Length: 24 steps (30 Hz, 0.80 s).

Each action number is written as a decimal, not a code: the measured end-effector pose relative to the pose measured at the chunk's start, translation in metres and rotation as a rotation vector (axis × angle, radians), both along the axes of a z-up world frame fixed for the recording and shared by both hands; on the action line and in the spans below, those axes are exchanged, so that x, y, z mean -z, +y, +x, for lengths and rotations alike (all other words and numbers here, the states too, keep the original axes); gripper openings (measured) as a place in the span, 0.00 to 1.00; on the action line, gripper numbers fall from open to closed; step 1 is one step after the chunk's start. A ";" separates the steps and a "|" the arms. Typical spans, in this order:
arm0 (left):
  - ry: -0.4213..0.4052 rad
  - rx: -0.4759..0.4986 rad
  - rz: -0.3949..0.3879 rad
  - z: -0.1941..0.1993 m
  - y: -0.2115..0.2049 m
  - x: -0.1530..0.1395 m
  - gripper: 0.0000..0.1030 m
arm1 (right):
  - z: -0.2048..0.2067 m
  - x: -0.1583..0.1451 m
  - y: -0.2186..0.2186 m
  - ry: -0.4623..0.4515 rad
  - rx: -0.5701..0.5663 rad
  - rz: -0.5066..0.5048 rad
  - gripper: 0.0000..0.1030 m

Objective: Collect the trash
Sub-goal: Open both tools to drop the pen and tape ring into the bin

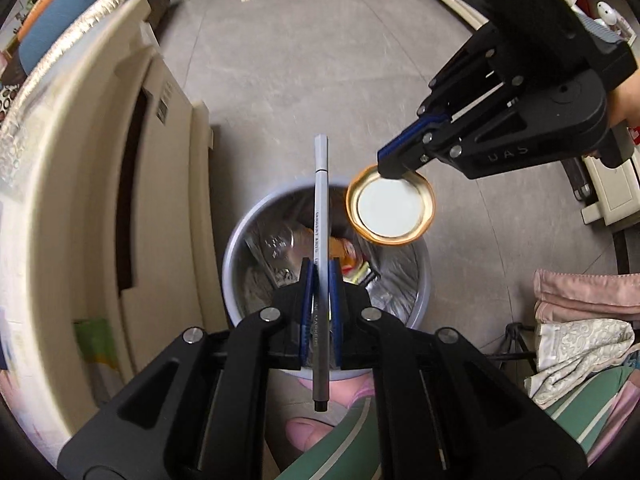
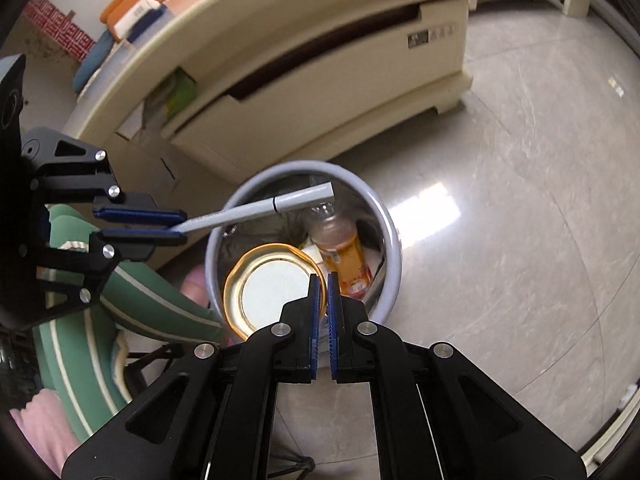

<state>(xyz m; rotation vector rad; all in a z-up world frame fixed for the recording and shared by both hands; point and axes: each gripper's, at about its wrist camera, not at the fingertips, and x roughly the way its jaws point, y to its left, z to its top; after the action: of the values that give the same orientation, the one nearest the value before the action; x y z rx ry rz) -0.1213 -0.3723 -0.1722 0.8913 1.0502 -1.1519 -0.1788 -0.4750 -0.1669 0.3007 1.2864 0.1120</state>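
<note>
Your left gripper (image 1: 320, 280) pinches the grey marker (image 1: 321, 216) and your right gripper (image 2: 324, 284) clamps the gold lid (image 2: 272, 288) by its rim, both over the bin (image 2: 394, 248); let go off-centre and the marker could strike the rim and fall outside

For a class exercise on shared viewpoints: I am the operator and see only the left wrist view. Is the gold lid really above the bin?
Observer: Yes. The right wrist view shows the round gold metal lid overlapping the opening of the round grey bin, pinched at its edge by the right gripper.
Operator: What is inside the bin?
Observer: A clear plastic bottle with an orange label lies in it.
Operator: And my pen?
Observer: The capped end of the grey marker pen hangs over the opening, clamped in the left gripper.
</note>
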 end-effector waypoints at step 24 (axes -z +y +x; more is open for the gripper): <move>0.034 -0.034 0.035 0.012 0.004 0.034 0.16 | 0.006 0.040 -0.005 0.034 0.063 -0.010 0.33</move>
<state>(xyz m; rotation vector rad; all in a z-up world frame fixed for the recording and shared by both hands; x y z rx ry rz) -0.1093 -0.3683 -0.2062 0.8811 1.1120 -1.1268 -0.1728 -0.4797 -0.2068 0.3357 1.3097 0.0474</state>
